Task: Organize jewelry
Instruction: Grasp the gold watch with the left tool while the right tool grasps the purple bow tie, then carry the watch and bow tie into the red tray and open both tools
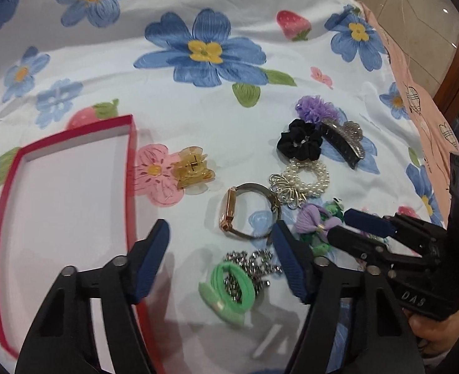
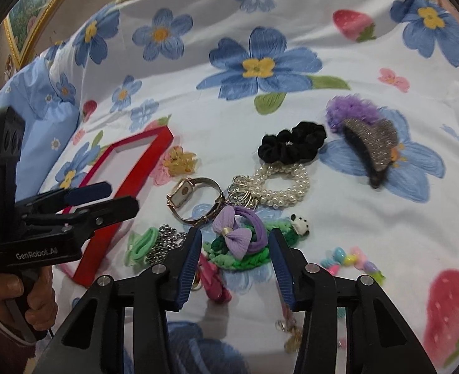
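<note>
A heap of jewelry lies on a flowered sheet beside a red-rimmed box (image 1: 130, 143). My left gripper (image 1: 220, 233) hangs open over it. A green hair tie (image 1: 226, 290) and a silver chain (image 1: 254, 265) lie between its fingers, and a rose-gold watch (image 1: 229, 212) sits just past the tips. My right gripper (image 2: 235, 235) is open and straddles a purple bow hair tie (image 2: 232, 233) on green braided bands; the pads do not visibly press it. Beyond lie a pearl bracelet (image 2: 291, 184), a black scrunchie (image 2: 291, 143) and a glitter claw clip (image 2: 372, 143).
An amber claw clip (image 1: 192, 168) sits just right of the box. A purple scrunchie (image 2: 351, 109) lies at the back of the heap, a pink clip (image 2: 214, 280) and a pastel bead bracelet (image 2: 354, 261) near me. The bed edge with pink fabric (image 1: 416, 93) is to the right.
</note>
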Tool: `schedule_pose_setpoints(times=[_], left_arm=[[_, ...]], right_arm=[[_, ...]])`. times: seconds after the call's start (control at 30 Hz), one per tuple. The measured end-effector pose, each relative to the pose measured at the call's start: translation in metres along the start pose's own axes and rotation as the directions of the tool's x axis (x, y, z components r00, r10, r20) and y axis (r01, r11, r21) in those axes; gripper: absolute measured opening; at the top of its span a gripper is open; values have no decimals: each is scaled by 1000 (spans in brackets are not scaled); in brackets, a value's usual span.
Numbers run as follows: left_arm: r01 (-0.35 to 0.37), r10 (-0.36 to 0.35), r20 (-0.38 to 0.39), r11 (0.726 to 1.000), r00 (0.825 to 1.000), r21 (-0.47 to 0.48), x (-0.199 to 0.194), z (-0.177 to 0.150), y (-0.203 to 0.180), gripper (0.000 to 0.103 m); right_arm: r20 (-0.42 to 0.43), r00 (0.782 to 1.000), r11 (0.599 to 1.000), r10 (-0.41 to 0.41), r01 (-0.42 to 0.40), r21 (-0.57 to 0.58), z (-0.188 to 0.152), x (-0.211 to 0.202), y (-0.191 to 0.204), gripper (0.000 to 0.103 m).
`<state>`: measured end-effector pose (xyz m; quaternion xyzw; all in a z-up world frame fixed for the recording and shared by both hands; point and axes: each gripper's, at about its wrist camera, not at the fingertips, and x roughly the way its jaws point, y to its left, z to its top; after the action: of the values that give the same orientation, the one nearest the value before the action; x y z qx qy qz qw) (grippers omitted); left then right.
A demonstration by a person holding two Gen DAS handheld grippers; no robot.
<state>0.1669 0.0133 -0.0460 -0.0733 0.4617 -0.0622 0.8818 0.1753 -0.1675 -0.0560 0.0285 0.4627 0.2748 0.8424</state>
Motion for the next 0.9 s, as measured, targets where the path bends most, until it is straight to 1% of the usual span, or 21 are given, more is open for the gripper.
schedule_pose_setpoints(times=[0.1,0.17,0.23,0.27,0.33,0.37,0.43,0.5,0.7,0.8,0.9], left_arm=[[10,-9,-33,1000,999,7,17,6,0,62],[10,-8,-51,1000,999,23,26,8,-2,58],[12,-10,-72,999,997,32,34,9,-4,48],[17,-14,-81,999,997,32,38,10,-3,45],[15,-12,-97,999,995,29,46,13,-3,33],[21,-18,-111,999,994,27,51,14,-2,30],[22,-17,-127,999,992,32,56,14,-4,18],[26,-21,-126,999,992,42,57,14,-7,13],[66,-65,-95,998,993,5,43,11,-3,11],[78,-79,-72,997,994,-17,30,9,1,9],[88,-90,-44,995,995,-38,14,8,7,9]], right_arm=[[-28,1000,1000,0,0,7,1,12,-4,39],[-41,999,1000,10,-9,14,1,18,-7,28],[-48,999,999,26,-25,21,1,21,-10,26],[-47,998,999,31,-30,25,1,22,-11,23],[-48,998,998,47,-45,36,1,22,-13,18],[-45,998,998,53,-51,43,1,22,-14,17],[-37,998,998,53,-51,47,0,20,-15,16],[-32,998,997,54,-52,49,-1,18,-15,16],[8,999,997,46,-47,65,2,5,-17,15],[28,999,997,47,-49,66,6,-3,-14,15],[40,998,997,50,-52,59,10,-9,-9,15]])
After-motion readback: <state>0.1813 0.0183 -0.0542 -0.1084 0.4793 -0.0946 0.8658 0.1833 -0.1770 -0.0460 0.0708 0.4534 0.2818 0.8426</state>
